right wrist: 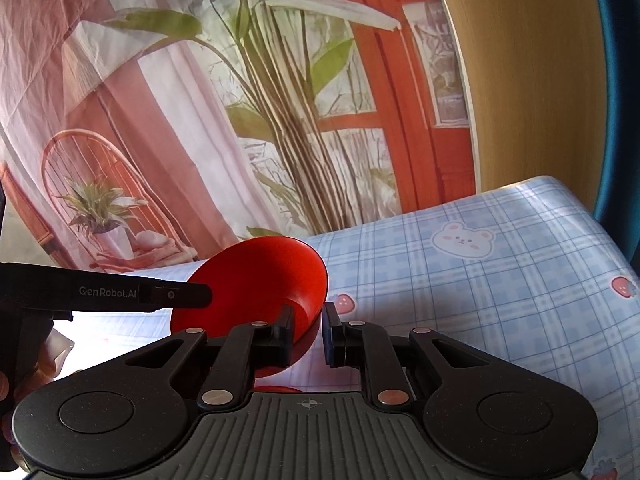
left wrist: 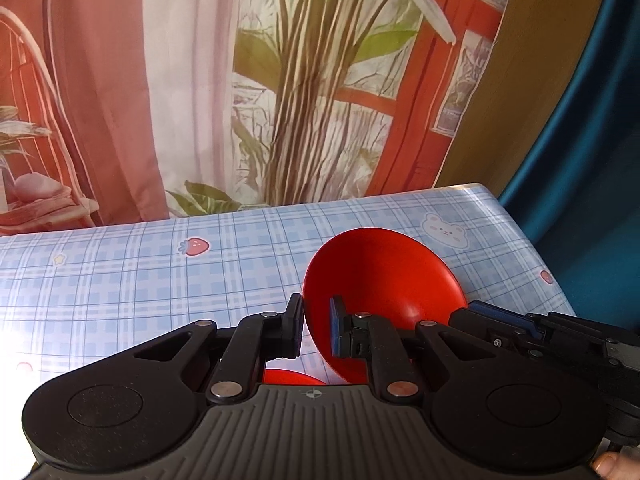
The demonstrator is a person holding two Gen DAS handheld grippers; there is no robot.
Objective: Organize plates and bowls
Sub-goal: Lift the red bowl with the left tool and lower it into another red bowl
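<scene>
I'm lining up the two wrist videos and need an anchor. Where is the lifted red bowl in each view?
Left wrist: red bowl sits center-right, its left rim between the left gripper fingers.
Right wrist: the bowl sits center-left, its right rim between the right gripper fingers.
Shared landmark: the bear face printed on the checked tablecloth.

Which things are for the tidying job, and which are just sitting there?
For the job:
red bowl, gripped at its rim
left gripper
right gripper
another red dish below, mostly hidden

Just there:
checked tablecloth
printed plant backdrop
blue curtain
</scene>
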